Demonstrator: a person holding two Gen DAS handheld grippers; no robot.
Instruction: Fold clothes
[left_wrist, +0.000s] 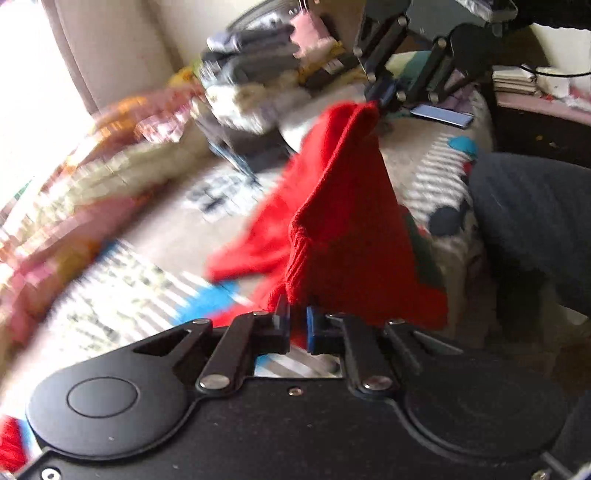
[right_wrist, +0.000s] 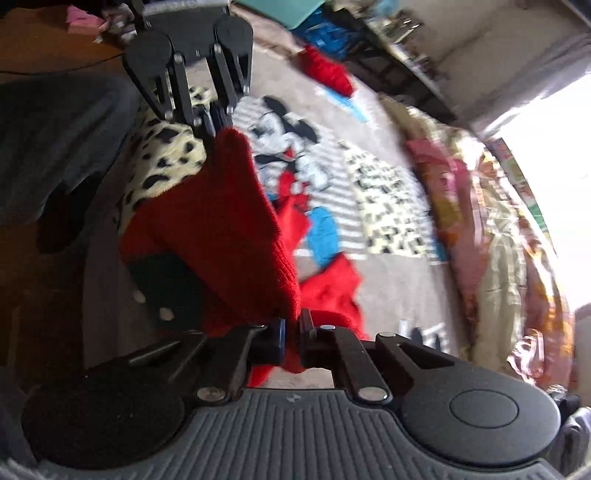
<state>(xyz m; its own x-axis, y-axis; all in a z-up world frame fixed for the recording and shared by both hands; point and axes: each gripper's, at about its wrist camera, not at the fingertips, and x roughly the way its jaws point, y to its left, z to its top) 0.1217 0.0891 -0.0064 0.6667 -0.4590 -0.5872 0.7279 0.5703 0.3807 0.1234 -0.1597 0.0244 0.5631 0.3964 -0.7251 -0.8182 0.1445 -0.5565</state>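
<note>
A red knitted garment (left_wrist: 332, 221) hangs stretched between both grippers above the bed. In the left wrist view my left gripper (left_wrist: 297, 325) is shut on its ribbed edge at the bottom of the frame. My right gripper (left_wrist: 384, 98) pinches the far corner at the top. In the right wrist view the right gripper (right_wrist: 291, 334) is shut on the ribbed hem of the same red garment (right_wrist: 221, 221), and the left gripper (right_wrist: 214, 127) holds the opposite corner higher up. A loose red part (right_wrist: 332, 291) droops onto the blanket.
The bed carries a cartoon-mouse blanket (right_wrist: 291, 147) and a spotted cloth (right_wrist: 162, 158). Another red item (right_wrist: 328, 70) lies at its far end. A pile of clothes (left_wrist: 243, 74) and a phone (left_wrist: 441, 115) are beyond. A person's dark-trousered leg (left_wrist: 535, 221) is at the side.
</note>
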